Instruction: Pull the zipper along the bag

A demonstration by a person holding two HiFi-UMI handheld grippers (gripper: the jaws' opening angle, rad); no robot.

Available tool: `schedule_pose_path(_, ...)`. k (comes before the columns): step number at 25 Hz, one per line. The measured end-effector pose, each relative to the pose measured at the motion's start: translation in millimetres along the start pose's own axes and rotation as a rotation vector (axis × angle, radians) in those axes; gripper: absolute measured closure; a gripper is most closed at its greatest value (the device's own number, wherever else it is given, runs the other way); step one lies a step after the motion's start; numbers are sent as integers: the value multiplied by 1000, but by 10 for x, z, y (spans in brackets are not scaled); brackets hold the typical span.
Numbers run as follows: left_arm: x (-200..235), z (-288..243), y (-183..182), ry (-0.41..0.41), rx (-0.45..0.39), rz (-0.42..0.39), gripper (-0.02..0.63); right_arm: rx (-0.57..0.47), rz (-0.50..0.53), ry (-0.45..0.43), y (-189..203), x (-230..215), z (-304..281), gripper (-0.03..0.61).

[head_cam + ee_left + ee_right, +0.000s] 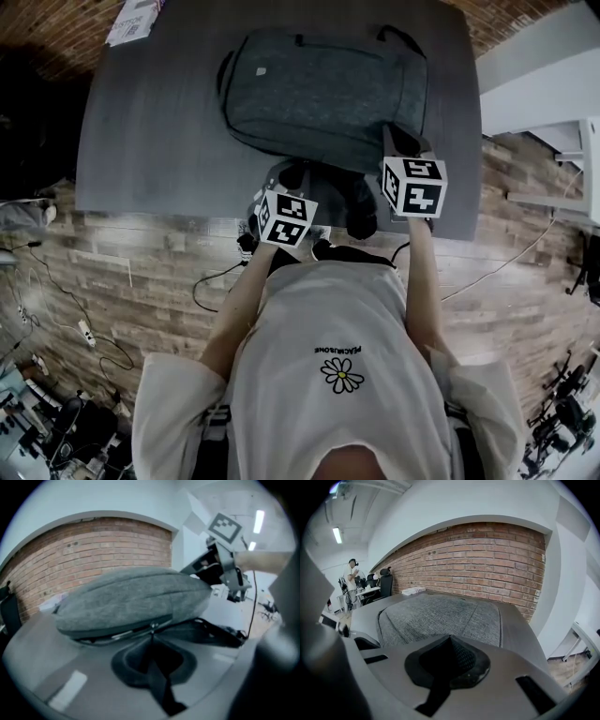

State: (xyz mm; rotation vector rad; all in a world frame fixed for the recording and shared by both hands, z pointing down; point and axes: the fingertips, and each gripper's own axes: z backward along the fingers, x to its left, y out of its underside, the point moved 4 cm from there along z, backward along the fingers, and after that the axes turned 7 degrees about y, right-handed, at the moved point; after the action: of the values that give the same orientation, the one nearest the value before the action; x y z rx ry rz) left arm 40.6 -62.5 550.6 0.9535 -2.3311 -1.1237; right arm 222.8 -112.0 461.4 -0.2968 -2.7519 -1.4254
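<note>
A grey backpack lies flat on the dark table. My left gripper is at its near edge. In the left gripper view the jaws are shut on the small metal zipper pull, on the zipper line along the side of the bag. My right gripper is at the bag's near right corner and shows from the side in the left gripper view. Its jaws are shut, with a bit of dark mesh material between them. The bag stretches away beyond them.
Black straps stick out from under the bag. A white box sits at the table's far left corner. Cables trail on the wooden floor. A brick wall stands behind the table, with a person and chairs at the far left.
</note>
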Motion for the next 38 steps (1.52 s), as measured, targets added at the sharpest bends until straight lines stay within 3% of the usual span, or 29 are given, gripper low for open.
schedule_pose_path(4, 785, 301, 251, -162, 25, 149, 609, 9, 59, 19, 27, 7, 27, 580)
schedule_pose_path(7, 1398, 424, 320, -238, 76, 101, 607, 14, 134, 22, 19, 16, 27, 581)
schedule_pose_path(11, 1932, 291, 244, -241, 69, 154, 600, 39, 242, -3, 35, 67, -29, 580)
schedule_pose_path(16, 1895, 305, 197, -140, 115, 10, 611, 133, 267, -11, -175, 278, 80, 577)
schedule_pose_path(19, 1941, 355, 123, -76, 131, -145, 611, 61, 354, -214, -505, 1167, 130, 574)
schedule_pose_path(21, 1970, 368, 103, -22, 151, -245, 611, 100, 486, -386, -468, 1911, 14, 298)
schedule_pose_path(22, 1975, 365, 107, 9, 162, -292, 609, 128, 546, -428, -406, 2195, -86, 305)
schedule_pose_path(23, 1975, 360, 117, 39, 171, -336, 609, 147, 593, -433, -350, 2403, -199, 355)
schedule_pose_path(24, 1974, 354, 127, 66, 177, -372, 609, 161, 634, -410, -309, 2545, -315, 422)
schedule_pose_path(27, 1987, 346, 126, 121, 171, -401, 611, 215, 757, -293, -254, 2681, -582, 455)
schedule_pose_path(32, 2015, 391, 110, 147, 148, -401, 611, 283, 755, -197, -253, 2677, -704, 518)
schedule_pose_path(34, 2040, 382, 118, 158, 154, -365, 609, 297, 758, -192, -233, 2683, -668, 551)
schedule_pose_path(38, 2279, 331, 78, 149, 148, -207, 597, 313, 840, -248, -133, 2730, -514, 563)
